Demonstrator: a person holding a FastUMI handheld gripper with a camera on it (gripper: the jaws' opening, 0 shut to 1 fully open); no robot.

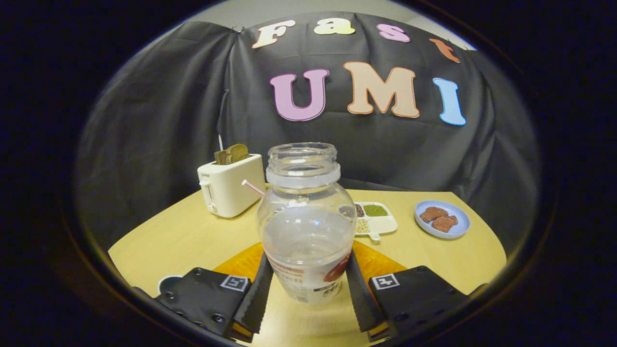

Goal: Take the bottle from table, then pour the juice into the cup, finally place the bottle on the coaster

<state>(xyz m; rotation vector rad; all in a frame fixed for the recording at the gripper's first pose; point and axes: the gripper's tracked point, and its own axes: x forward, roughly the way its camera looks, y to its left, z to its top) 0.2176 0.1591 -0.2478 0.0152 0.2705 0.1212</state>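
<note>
the bottle point(305, 226) is standing open-mouthed with no cap, so any tilt is risking a spill of whatever it is holding; the body is looking clear and nearly empty, and i cannot tell how much juice is inside. the fingers point(258, 289) are pressing against its lower sides, on the label band, well below the wide belly and the neck, so the bottle is sitting top-heavy in the grasp and could be pivoting or slipping on the smooth plastic once it is tipped. squeezing harder could be denting the thin wall.

the gripper point(308, 294) is clamped on the bottle, one finger touching each flank, with the bottle upright between them and its base seeming to be at or just above the counter point(183, 236). an orange coaster point(376, 262) is lying just behind the bottle, beyond the fingers. a dark rim, possibly the cup point(168, 282), is peeking out beside the left finger; being so close, it could be getting knocked during the swing.
</note>
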